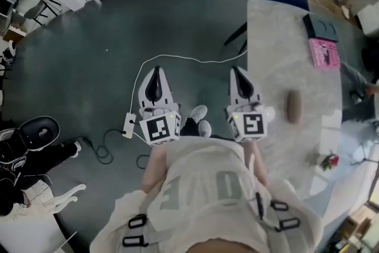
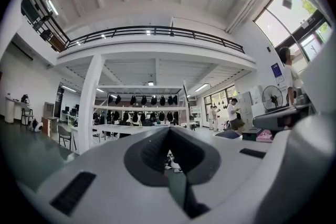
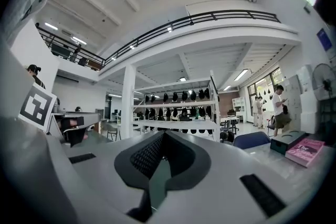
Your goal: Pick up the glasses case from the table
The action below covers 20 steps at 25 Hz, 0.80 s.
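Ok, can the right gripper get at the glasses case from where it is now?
Probably yes. The glasses case lies alone on bare table just right of the right gripper, nothing between them; the pink book sits well clear. The jaws are shut, though, so they must open first.

Head camera steeply down; others level.

Glasses case [image 1: 294, 106]: brown, oblong, lying flat on pale table [image 1: 284, 38], untouched.
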{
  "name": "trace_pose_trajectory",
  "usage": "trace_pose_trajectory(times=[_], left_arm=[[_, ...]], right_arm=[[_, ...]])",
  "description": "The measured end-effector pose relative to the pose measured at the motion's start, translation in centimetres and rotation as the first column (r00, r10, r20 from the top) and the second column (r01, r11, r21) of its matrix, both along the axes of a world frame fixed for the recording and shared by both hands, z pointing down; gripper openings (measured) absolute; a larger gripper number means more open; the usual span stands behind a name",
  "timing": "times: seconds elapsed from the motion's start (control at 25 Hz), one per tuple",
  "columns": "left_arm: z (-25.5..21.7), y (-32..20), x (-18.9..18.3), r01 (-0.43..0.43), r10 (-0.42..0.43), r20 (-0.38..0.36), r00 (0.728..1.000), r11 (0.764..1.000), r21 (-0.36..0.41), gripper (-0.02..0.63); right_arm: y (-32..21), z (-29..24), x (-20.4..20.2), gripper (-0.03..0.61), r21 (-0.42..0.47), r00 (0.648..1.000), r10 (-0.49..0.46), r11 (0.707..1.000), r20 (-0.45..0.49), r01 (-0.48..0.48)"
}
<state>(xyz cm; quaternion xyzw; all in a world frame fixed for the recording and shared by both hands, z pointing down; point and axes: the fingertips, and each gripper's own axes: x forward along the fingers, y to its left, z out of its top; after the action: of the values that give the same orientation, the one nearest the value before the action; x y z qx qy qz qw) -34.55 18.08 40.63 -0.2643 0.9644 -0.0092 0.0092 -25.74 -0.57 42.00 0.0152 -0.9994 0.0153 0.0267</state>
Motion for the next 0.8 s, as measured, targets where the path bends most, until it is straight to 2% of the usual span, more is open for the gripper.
trace_pose_trajectory(times=[0.32,0.48,0.6,0.8], left_arm=[[-0.1,-1.0,-4.1,-0.036,0.036,-0.008,0.999,0.999,0.006,0.002],[0.1,-1.9,-5.0,-0.08,0.08,0.005,0.997,0.997,0.008,0.002],[0.5,-1.7,-5.4,-0.095,0.095,0.003,0.995,0.995,-0.001,0.002],[0.7,-2.3,-6.9,-0.142,0.142,0.006,0.99,0.99,0.007,0.002]], right_arm=[[-0.5,-0.5,-3.3,0.002,0.022,0.999,0.035,0.999,0.005,-0.035],[0.3,-0.5,-4.4,0.002,0.048,0.999,0.028,0.998,0.019,-0.028],[1.0,0.0,-5.0,0.002,0.029,0.999,0.031,0.999,0.018,-0.031],[1.0,-0.1,-5.9,0.002,0.042,0.998,0.065,0.997,0.002,-0.065]])
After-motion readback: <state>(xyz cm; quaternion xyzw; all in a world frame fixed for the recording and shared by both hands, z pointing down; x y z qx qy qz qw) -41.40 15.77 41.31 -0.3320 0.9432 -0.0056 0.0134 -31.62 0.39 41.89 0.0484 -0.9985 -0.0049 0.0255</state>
